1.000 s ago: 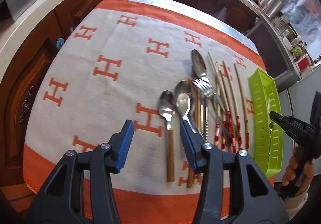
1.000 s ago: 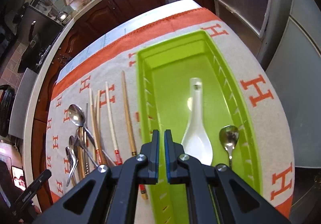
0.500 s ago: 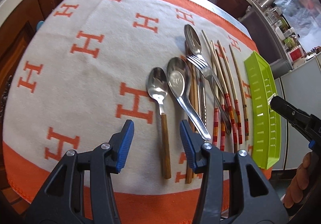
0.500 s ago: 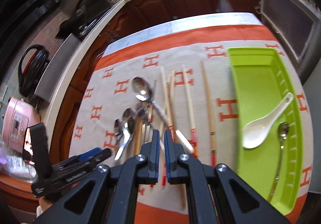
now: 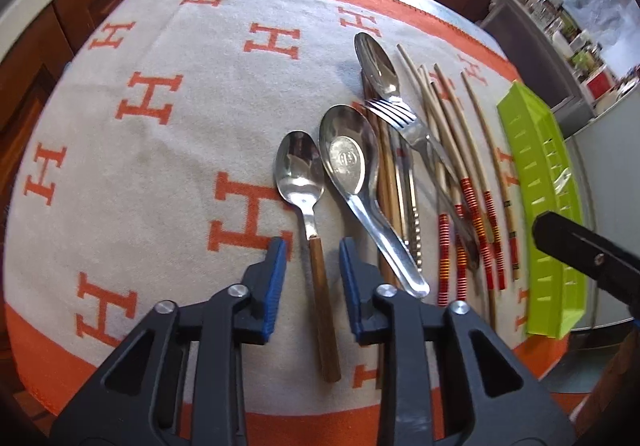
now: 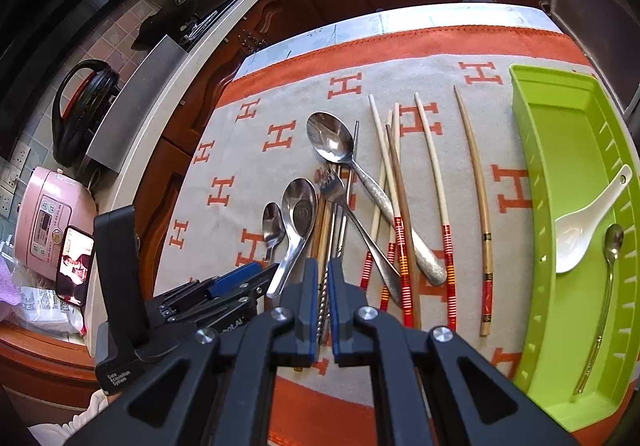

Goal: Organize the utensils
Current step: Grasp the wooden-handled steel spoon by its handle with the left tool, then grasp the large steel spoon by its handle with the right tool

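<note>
On the orange-and-grey H-pattern cloth (image 5: 168,150), left gripper (image 5: 312,266) straddles the wooden handle of the small steel spoon (image 5: 299,176). Its jaws have just been closing; blue pads sit either side of the handle with gaps visible, not yet pinching it. Spoon lies flat, bowl away from the gripper, just left of the wide steel ladle spoon (image 5: 352,162). Beyond that sits a pile: fork (image 5: 404,118), long steel spoon (image 5: 378,64), several chopsticks (image 5: 470,182) with red-banded ends, overlapping. Right gripper (image 6: 323,306) hovers over the near edge of the pile, clenched with only a sliver between the pads, nothing gripped. Green tray (image 6: 536,206) sits at the cloth's right edge, holding a white ceramic spoon (image 6: 580,230) and a thin long-handled spoon (image 6: 610,258).
</note>
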The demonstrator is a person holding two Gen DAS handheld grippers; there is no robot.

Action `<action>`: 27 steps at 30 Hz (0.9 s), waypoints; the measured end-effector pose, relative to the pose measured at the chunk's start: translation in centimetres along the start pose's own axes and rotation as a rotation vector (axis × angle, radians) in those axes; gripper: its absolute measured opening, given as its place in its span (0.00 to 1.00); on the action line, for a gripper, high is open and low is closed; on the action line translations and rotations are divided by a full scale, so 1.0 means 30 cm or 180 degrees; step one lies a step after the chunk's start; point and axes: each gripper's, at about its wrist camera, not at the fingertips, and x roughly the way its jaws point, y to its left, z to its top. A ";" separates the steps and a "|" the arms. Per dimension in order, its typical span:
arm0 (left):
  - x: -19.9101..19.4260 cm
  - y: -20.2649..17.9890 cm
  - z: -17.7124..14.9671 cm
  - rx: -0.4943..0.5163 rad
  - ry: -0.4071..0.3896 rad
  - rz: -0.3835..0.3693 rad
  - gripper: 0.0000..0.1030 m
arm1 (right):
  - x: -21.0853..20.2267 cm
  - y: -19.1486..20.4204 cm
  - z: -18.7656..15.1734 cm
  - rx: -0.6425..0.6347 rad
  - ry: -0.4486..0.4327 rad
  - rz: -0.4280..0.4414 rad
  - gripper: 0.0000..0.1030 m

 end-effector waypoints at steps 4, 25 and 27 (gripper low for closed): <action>0.002 -0.012 -0.001 0.0068 -0.0008 0.0143 0.14 | 0.005 0.002 -0.003 0.0003 0.0006 0.0003 0.05; -0.100 0.165 -0.047 -0.0208 -0.0172 -0.0058 0.04 | 0.101 0.049 0.000 0.0063 0.0263 0.0190 0.05; -0.117 0.193 -0.057 -0.0247 -0.0192 -0.0074 0.04 | 0.116 0.059 0.001 0.0066 0.0302 0.0220 0.05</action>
